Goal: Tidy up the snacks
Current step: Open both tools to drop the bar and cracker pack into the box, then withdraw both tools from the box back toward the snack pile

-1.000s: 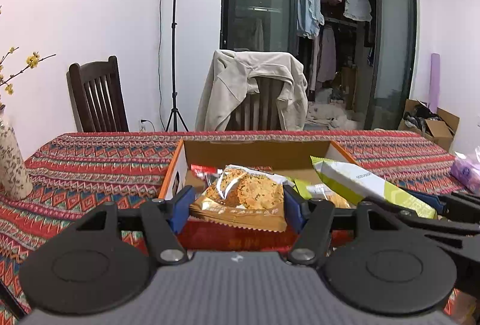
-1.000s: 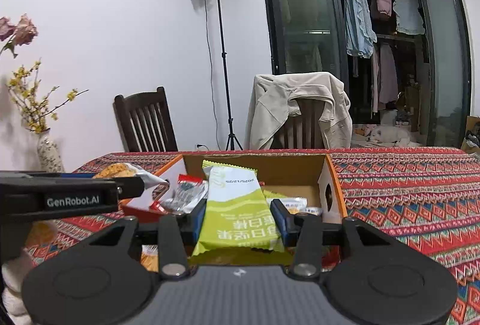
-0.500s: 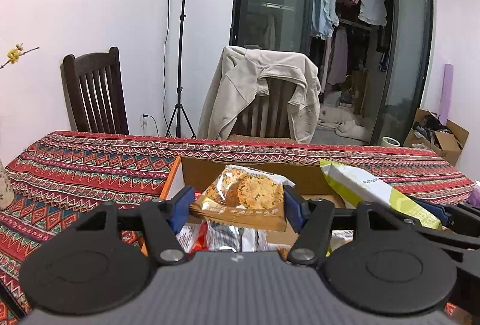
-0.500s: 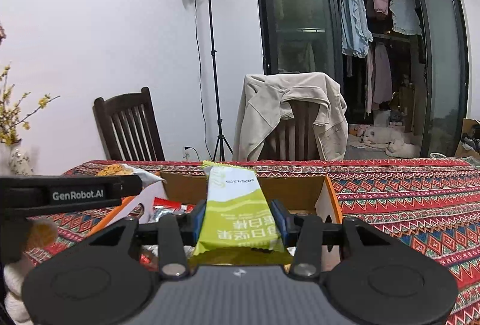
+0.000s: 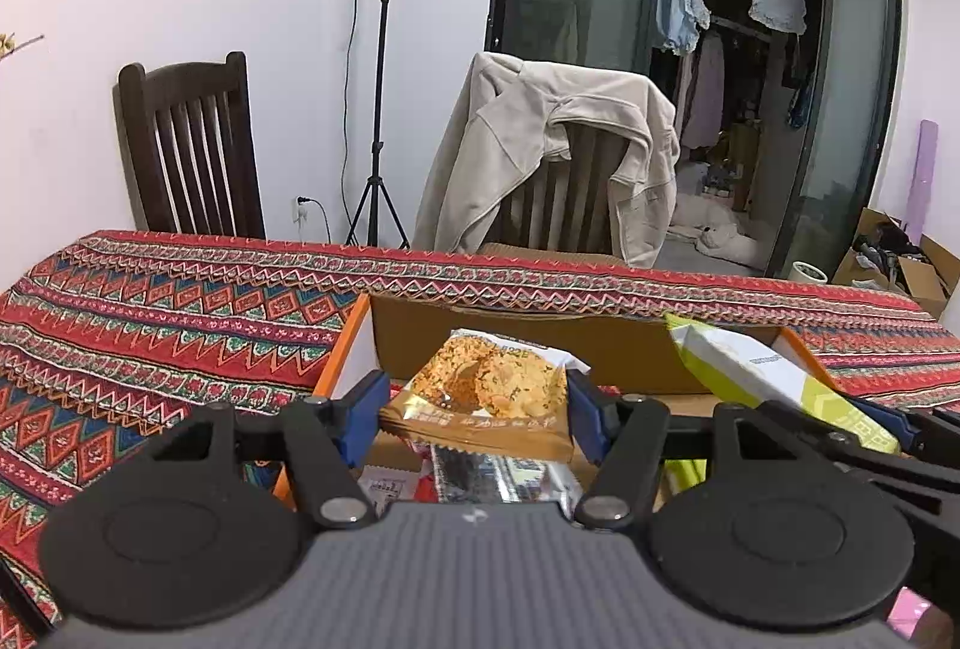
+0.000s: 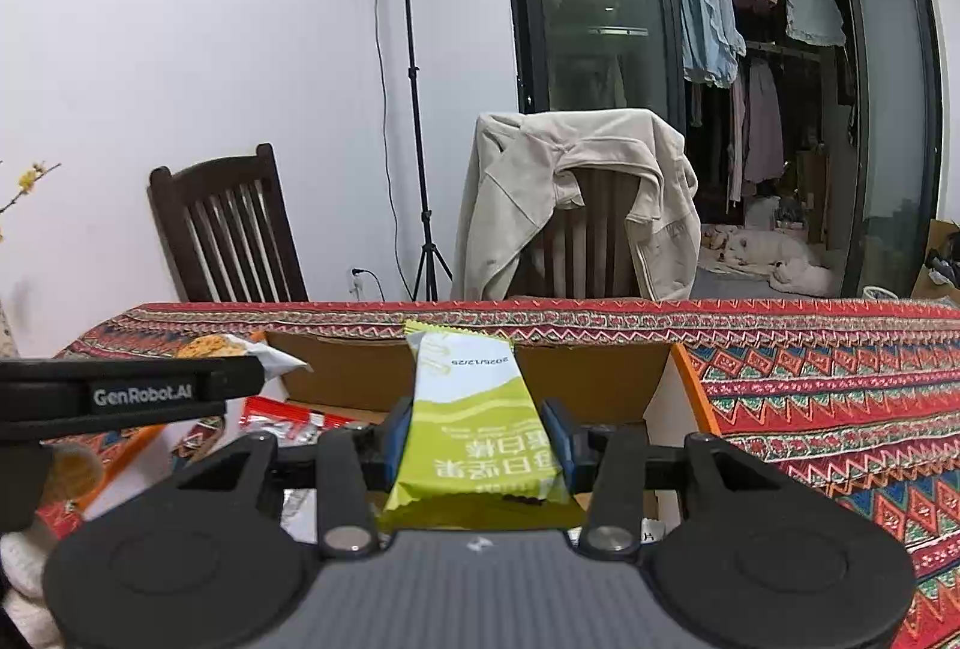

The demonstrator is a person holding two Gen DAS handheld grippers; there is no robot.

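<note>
Both grippers have a snack pinched. Left gripper (image 5: 474,412) has its blue pads squeezed on the sides of a brown cookie packet (image 5: 480,397), held pretty flat, hovering over the cardboard box (image 5: 540,343). Right gripper (image 6: 477,439) is clamped narrower on a green-and-white snack bar (image 6: 474,421), long way pointing forward, its far end reaching up to about the box's back wall in the right wrist view.

From the left wrist camera the bar shows up off to the right, over the box's right side, with the right gripper's dark arm under it. From the right wrist camera the left gripper's arm crosses in from the left edge with the cookie packet poking out past it.

Down in the box, right under the cookie packet, a few more wrapped snacks (image 5: 498,475) lie loose, silvery and red ones, can't read them. The box has orange edges and sits on a table with a red patterned cloth (image 5: 150,325), nearer the table's far edge.

Past the far edge: a dark wooden chair (image 5: 186,145) toward the left corner, another chair with a beige jacket (image 5: 540,145) draped on it, and a light stand (image 6: 414,109) between them.
</note>
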